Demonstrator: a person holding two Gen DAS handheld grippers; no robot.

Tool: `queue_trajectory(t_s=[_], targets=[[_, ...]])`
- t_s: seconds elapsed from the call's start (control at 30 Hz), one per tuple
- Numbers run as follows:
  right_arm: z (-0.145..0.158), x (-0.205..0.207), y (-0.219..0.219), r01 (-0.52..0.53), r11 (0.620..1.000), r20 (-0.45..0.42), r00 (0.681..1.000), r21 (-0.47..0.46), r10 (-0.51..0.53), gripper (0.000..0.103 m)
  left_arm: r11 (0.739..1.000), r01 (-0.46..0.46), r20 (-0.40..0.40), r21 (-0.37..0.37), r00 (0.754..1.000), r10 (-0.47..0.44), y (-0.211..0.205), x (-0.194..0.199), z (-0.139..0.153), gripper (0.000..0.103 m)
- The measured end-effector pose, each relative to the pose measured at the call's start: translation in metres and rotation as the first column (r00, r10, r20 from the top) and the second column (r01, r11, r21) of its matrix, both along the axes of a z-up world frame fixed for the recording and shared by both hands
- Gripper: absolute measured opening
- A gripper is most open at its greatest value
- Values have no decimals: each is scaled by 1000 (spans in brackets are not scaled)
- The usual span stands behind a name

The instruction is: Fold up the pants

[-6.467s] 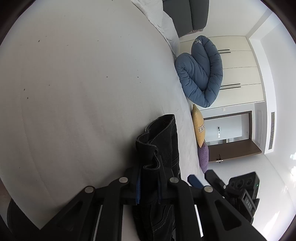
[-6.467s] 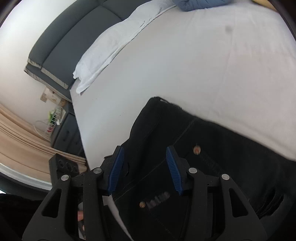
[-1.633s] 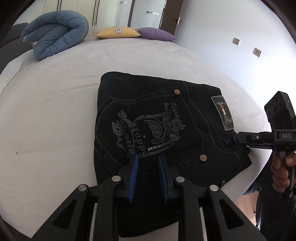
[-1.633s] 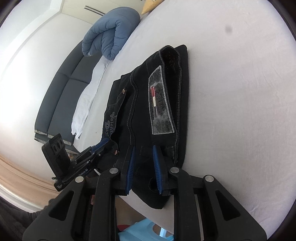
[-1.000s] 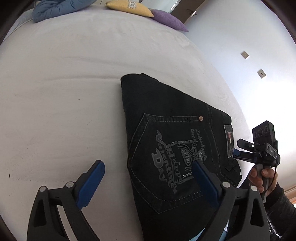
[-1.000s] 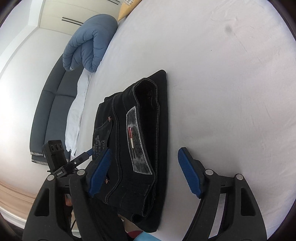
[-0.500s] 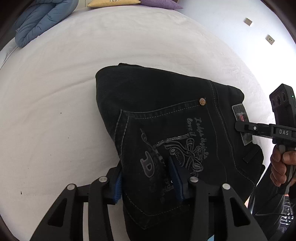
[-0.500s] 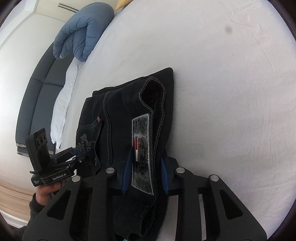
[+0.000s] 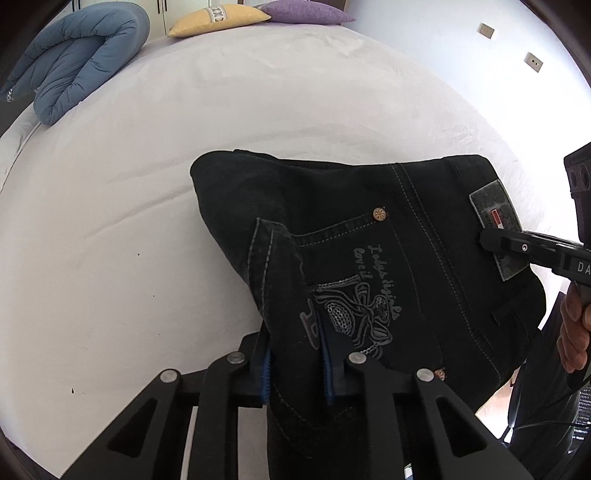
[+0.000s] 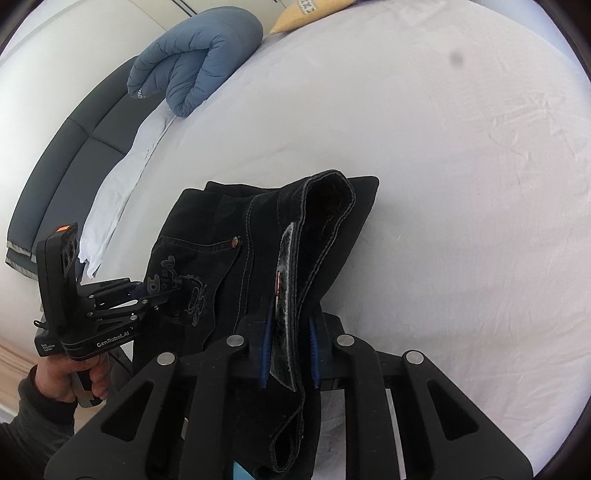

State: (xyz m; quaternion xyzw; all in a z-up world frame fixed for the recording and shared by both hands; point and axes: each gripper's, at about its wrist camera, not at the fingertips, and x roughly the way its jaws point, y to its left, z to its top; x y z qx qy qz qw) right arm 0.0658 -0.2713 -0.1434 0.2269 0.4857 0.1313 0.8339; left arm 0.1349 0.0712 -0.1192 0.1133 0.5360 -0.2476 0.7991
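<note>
Both pairs of fingers have just closed: my left gripper (image 9: 295, 363) pinches the pants (image 9: 369, 258) at the pocket, my right gripper (image 10: 290, 350) the waistband, lifting them off the bed (image 9: 129, 221) near its edge, probably to reposition them.

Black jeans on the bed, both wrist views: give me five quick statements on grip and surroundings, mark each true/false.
1. The left gripper is clamped on the black jeans at the embroidered back pocket. True; its jaws have just been closing onto the fabric.
2. The right gripper is open and clear of the denim. False: it is shut on the waistband by the grey label.
3. The jeans are spread out full length. False: they are a folded bundle.
4. A blue duvet is rolled at the far edge of the bed. True.
5. The yellow pillow lies on top of the jeans. False: it sits far off, beside a purple pillow.
</note>
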Motion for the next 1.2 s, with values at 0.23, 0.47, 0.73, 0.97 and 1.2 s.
queue_trajectory(t_s=[0.23, 0.47, 0.73, 0.97, 1.2], targets=[[40, -5, -18, 3, 1000, 86, 996, -17, -2, 14, 1000, 21, 55, -17, 998, -20, -9, 1, 28, 21], [76, 11, -51, 24, 998, 154, 988, -62, -14, 14, 998, 25, 105, -57, 994, -18, -23, 30, 53, 21], [77, 59, -104, 70, 997, 145, 987, -46, -62, 14, 998, 30, 119, -52, 993, -23, -65, 79, 47, 21], [35, 114, -143, 83, 996, 73, 994, -26, -81, 14, 998, 3, 73, -58, 997, 2, -96, 107, 27, 21], [-38, 138, -189, 116, 988, -54, 992, 105, -111, 27, 995, -30, 14, -94, 999, 32, -94, 108, -12, 32]])
